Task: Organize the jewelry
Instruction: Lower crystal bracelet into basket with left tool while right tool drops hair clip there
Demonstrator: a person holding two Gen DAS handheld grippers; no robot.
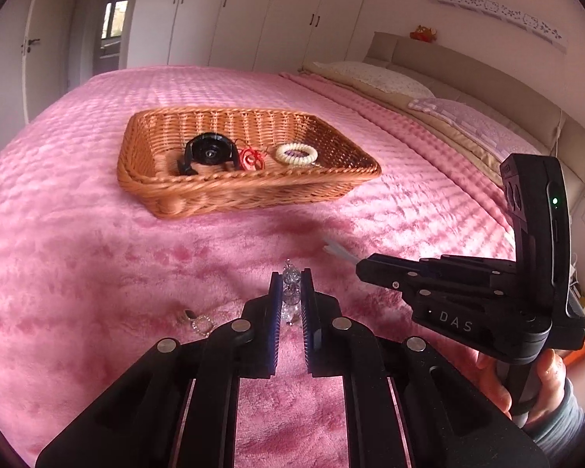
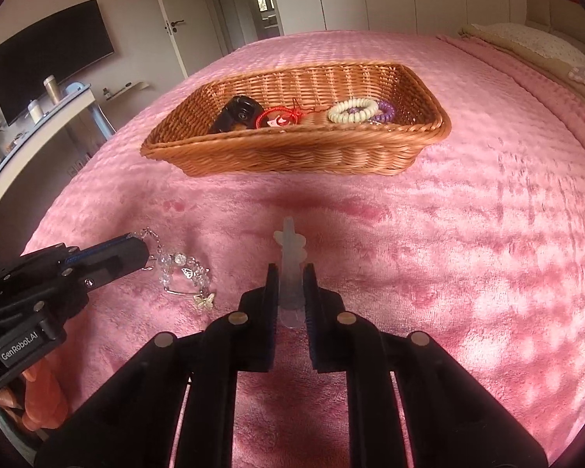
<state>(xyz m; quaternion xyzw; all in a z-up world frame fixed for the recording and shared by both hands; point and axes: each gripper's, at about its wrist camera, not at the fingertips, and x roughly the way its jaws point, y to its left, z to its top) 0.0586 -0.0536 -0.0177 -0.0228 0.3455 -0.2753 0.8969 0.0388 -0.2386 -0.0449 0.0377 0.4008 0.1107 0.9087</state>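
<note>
The left gripper (image 1: 291, 296) is clamped on a limp, snag-prone crystal bracelet (image 2: 183, 269), the right gripper (image 2: 291, 284) on a stiff translucent hair clip (image 2: 290, 257), both light, near the basket (image 2: 292, 156).

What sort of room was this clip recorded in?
Most likely a home bedroom: a bed under a pink plush cover, pillows against a padded headboard, and white wardrobe doors along the far wall.

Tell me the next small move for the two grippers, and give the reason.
Probably carry both loads forward over the wicker basket. The left gripper is shut on the crystal bead bracelet, the right gripper on a translucent hair clip. Both hang short of the basket, where the watch and hair ties already lie.
</note>
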